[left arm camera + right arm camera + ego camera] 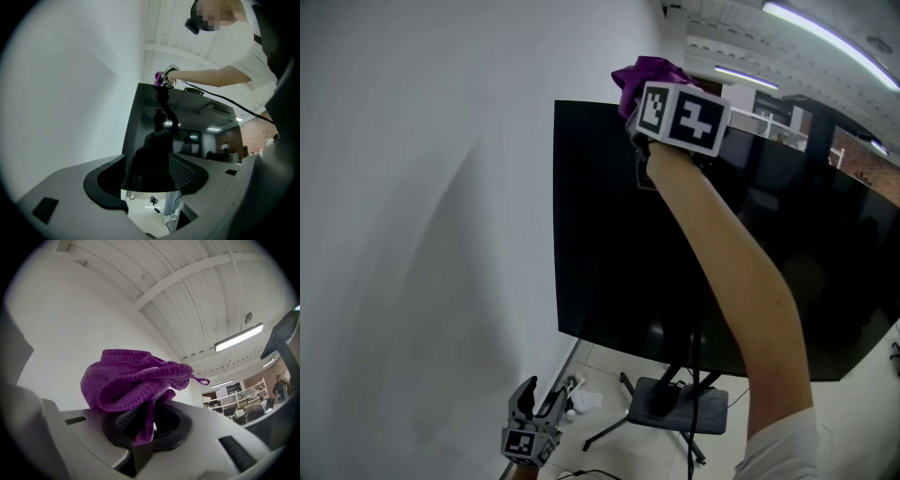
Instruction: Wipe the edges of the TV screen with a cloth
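The black TV screen stands on a floor stand against a white wall. My right gripper is raised to the screen's top edge near its left corner, shut on a bunched purple cloth. In the right gripper view the cloth is pinched between the jaws of the right gripper and bulges out above them. My left gripper hangs low by the floor, below the screen's bottom left corner, open and holding nothing. The left gripper view looks up between the left gripper's spread jaws at the screen and the cloth.
The TV's stand with splayed legs and a cable sits on the tiled floor under the screen. Small white objects lie on the floor by the wall. The white wall fills the left side. A person's bare arm crosses the screen.
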`<state>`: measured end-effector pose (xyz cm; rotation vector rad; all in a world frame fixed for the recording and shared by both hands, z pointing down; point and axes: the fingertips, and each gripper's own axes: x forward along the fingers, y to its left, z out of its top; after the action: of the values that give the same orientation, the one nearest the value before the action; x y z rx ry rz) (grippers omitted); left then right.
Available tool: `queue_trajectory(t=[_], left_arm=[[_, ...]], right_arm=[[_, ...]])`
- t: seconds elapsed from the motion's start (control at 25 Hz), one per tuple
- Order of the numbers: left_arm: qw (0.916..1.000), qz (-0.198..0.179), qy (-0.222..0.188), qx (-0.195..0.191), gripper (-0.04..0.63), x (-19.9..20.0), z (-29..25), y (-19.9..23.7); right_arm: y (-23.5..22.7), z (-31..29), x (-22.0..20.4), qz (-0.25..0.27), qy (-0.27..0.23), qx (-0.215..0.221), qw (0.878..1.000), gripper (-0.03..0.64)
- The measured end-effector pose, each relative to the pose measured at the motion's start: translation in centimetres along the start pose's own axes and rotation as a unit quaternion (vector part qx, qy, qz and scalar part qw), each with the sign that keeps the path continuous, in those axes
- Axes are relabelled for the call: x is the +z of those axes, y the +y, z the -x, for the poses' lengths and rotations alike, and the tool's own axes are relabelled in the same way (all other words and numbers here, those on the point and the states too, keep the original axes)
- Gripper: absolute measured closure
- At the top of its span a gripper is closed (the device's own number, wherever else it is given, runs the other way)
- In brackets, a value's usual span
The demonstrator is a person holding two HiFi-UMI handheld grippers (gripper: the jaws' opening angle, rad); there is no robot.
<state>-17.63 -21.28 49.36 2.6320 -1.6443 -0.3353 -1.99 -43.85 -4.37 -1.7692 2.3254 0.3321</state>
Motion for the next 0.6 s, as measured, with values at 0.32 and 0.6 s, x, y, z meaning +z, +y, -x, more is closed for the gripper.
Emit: queue_trajectory(t=[0.32,0.6], left_arm=[[0.9981,0.011,0.016,-0.059,0.330,-0.9,-2.8,-5.6],[0.9955,0.003,0.027,-0.090,0.330,-2.8,-2.6,-7.7]], right_arm=[[-8.3,3.8,2.1,0.056,0.011,-0.063,0.996,0.565],[-13.2,8.1,3.2,0.082,0.020,-0.107,0.991,0.565]])
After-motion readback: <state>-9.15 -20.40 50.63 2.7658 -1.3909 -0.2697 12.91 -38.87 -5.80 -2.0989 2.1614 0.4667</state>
